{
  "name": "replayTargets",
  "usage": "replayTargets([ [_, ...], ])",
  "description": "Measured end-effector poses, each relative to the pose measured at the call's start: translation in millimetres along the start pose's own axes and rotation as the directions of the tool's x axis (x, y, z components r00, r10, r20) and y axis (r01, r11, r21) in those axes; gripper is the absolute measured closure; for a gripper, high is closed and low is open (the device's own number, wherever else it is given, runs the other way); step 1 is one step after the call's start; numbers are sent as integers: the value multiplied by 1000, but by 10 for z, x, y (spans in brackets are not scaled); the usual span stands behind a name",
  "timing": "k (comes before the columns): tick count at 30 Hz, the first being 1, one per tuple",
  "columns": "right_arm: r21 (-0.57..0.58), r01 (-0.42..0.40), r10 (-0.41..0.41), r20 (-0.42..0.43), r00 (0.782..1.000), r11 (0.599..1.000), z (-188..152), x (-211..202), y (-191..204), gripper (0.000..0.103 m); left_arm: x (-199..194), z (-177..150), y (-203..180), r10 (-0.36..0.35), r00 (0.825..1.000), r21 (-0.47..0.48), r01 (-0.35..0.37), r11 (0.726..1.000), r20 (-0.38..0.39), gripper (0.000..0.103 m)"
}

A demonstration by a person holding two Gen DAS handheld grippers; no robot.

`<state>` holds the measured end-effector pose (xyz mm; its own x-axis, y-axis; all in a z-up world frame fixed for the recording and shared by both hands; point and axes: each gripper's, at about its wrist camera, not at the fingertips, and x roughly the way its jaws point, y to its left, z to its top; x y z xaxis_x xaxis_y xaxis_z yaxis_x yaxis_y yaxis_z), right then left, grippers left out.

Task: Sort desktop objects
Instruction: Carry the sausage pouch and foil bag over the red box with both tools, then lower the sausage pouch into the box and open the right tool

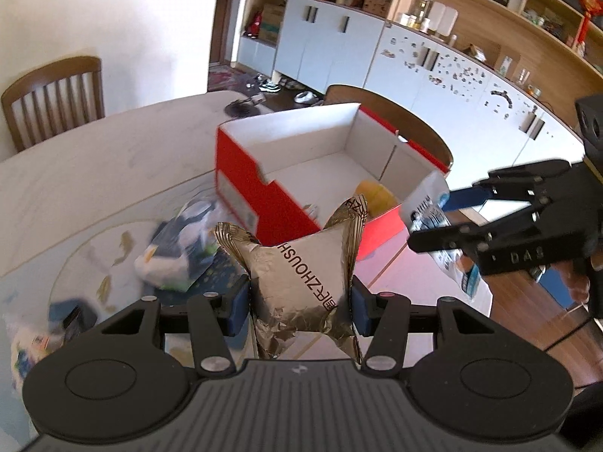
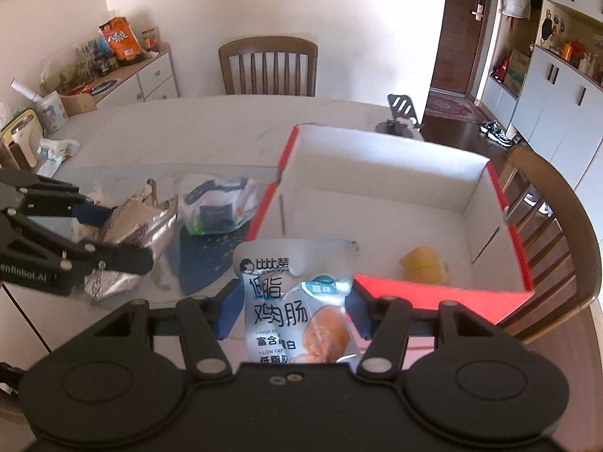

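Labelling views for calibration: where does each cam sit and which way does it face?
Left wrist: on the left gripper, looking down along its fingers at the silver packet it clamps, the red box beyond, cabinets behind; the right gripper and part of a hand show at right.
Right wrist: on the right gripper, looking down over the snack pouch it clamps toward the box and a chair; the left gripper shows at left.
Shared: box, table, both packets, yellow item inside the box.
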<state>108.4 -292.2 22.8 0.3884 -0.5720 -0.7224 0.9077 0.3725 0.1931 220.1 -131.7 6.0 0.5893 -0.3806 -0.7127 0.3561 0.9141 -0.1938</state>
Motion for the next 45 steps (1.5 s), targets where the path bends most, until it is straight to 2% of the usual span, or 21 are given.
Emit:
replayTargets([
  [8, 22, 14, -14, 15, 1000, 1000, 184, 28, -334, 46, 169, 220, -156, 2, 1000, 45, -2, 999, 0, 51],
  [9, 83, 59, -63, 47, 997, 995, 202, 35, -367, 46, 190, 257, -181, 2, 1000, 52, -2, 999, 1, 51],
  [16, 83, 71, -76, 63, 995, 994, 357, 101, -585, 46, 348, 460, -311, 1, 1000, 97, -1, 995, -2, 51],
  [25, 153, 95, -108, 81, 991, 984, 544, 234, -938, 46, 603, 722, -467, -9, 1000, 150, 12, 989, -24, 51],
  [34, 222, 104, -120, 61, 991, 969, 686, 500, -1184, 46, 999, 968, -477, -2, 996, 160, 16, 987, -87, 51],
  [45, 318, 120, -122, -15, 992, 940, 834, 948, -1442, 45, 1411, 1025, -485, 11, 985, 155, 15, 988, -170, 51],
])
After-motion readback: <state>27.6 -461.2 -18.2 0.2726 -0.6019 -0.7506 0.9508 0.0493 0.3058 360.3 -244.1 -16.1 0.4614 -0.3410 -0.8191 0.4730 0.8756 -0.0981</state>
